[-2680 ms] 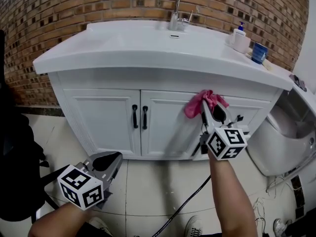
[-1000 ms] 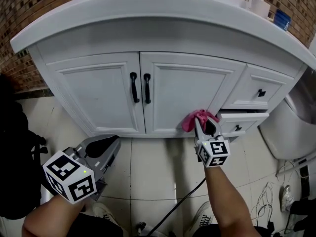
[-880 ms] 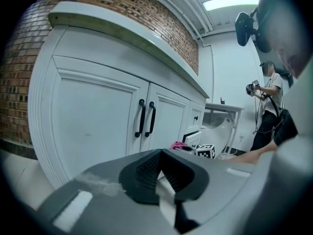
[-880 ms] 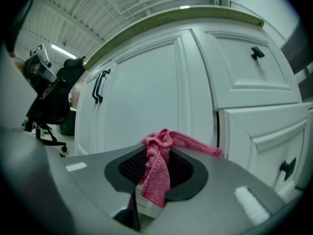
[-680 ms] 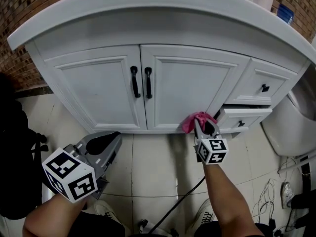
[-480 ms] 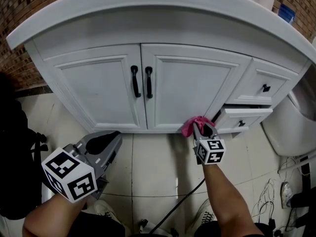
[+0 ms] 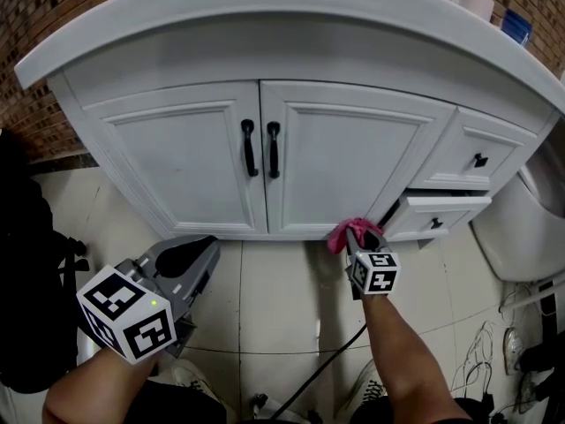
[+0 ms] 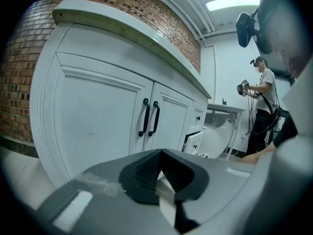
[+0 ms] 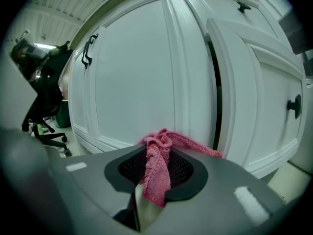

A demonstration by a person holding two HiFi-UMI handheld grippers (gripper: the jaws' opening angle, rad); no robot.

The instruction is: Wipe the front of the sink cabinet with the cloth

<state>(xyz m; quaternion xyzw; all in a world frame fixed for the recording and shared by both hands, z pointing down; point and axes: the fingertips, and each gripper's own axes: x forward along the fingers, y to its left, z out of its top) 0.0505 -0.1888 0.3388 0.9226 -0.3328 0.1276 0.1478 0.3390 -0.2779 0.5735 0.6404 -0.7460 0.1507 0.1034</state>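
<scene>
Two grey plastic grippers show in the head view, each ending in a cube of black-and-white square markers. The right gripper (image 7: 358,231) has its jaws closed on a pink cloth (image 9: 157,173). The fabric is a looped, terry-like weave, bunched into a knot above the ribbed black pads, with one tail trailing right. The cloth sits at the lower right corner of the right-hand door (image 7: 349,168) of the sink cabinet (image 7: 168,162), just beside the dark gap next to the lower drawer (image 7: 441,214). Whether the fabric actually presses on the painted face is hard to tell.

The left gripper (image 8: 160,153) hangs low over the pale glossy floor tiles (image 7: 265,299), well apart from the cabinet. Its ribbed pads meet in a point with nothing between them.

The cabinet is smooth white, with recessed panel doors and two slim black bar handles (image 7: 261,148) set side by side. The lower drawer stands slightly pulled out, under an upper drawer (image 7: 477,157) with a small black knob. A thick, rounded white countertop (image 7: 265,11) overhangs the front, and rough brown brick wall (image 7: 26,7) rises behind.

A black cable (image 7: 322,369) runs across the tiles beneath the right forearm. At the right edge a rounded white fixture (image 7: 521,246) is cut off by the frame. In the left gripper view a person (image 8: 261,106) stands far off, too small to make out in detail.
</scene>
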